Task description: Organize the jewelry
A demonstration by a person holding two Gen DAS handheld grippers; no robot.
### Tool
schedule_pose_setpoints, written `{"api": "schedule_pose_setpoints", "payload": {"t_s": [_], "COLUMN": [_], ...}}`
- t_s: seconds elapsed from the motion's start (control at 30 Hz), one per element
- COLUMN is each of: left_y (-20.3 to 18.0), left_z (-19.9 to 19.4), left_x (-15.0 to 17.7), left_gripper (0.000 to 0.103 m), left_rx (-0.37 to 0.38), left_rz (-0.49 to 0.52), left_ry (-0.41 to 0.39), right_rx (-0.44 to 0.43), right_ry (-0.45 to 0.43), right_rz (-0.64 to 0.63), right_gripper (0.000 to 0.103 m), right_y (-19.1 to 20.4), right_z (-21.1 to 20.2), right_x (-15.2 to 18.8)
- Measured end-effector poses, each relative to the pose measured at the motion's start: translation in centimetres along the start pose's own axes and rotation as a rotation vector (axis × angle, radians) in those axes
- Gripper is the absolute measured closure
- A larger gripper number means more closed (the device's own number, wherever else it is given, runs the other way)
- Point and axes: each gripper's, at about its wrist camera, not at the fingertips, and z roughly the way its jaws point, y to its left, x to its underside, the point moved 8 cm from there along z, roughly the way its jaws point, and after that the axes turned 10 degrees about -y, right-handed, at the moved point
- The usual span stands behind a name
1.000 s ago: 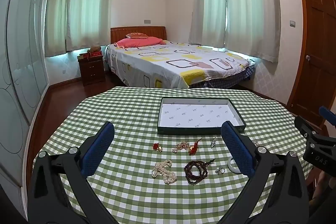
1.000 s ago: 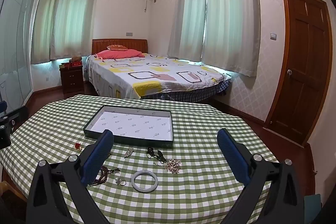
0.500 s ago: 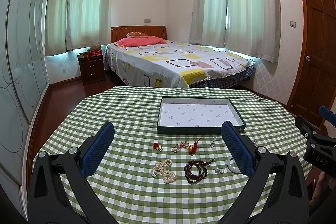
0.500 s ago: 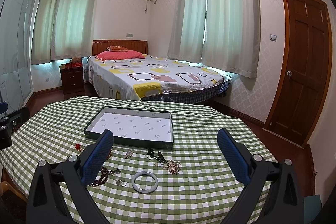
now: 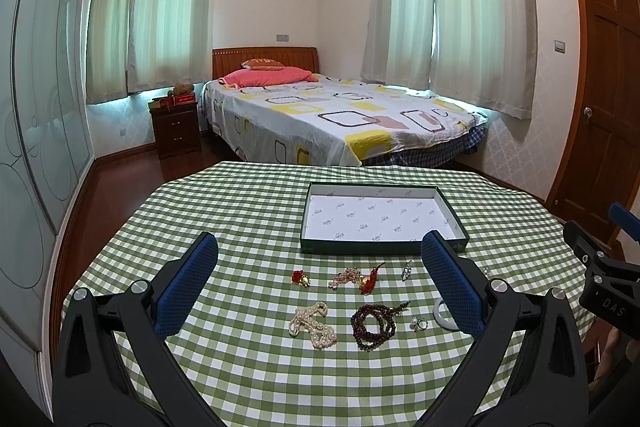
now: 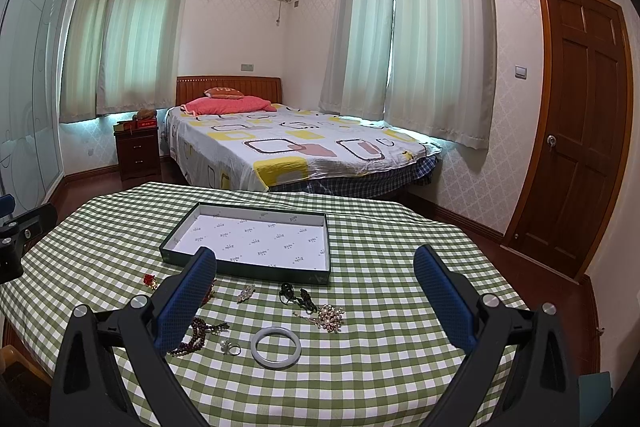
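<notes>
A shallow dark green box (image 5: 380,247) with white lining (image 6: 256,239) lies empty on the green checked table. In front of it lie a pearl necklace (image 5: 314,319), a dark bead bracelet (image 5: 372,321), a red brooch (image 5: 300,277), a red and pink piece (image 5: 358,277), a small ring (image 6: 231,347), a white bangle (image 6: 276,347), a black piece (image 6: 296,297) and a pearl brooch (image 6: 329,317). My left gripper (image 5: 320,283) is open and empty above the pearl necklace. My right gripper (image 6: 316,295) is open and empty above the bangle.
The round table (image 5: 240,219) has its near edge below my grippers. Behind it stand a bed (image 5: 340,119), a nightstand (image 5: 176,125) and a wooden door (image 6: 576,147). The right gripper's body shows at the right edge of the left wrist view (image 5: 600,279).
</notes>
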Motion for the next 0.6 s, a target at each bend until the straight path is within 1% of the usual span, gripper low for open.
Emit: {"api": "schedule_pose_setpoints", "payload": {"t_s": [0.6], "left_y": [0.28], "left_z": [0.27], "left_x": [0.57], "left_gripper": [0.004], "left_rx": [-0.002], "left_rz": [-0.009], "left_ry": [0.014], "right_rx": [0.0], "right_ry": [0.0], "right_rz": [0.0], "right_gripper": [0.006], "right_y": [0.0], "right_z": [-0.05], "right_x": [-0.02]}}
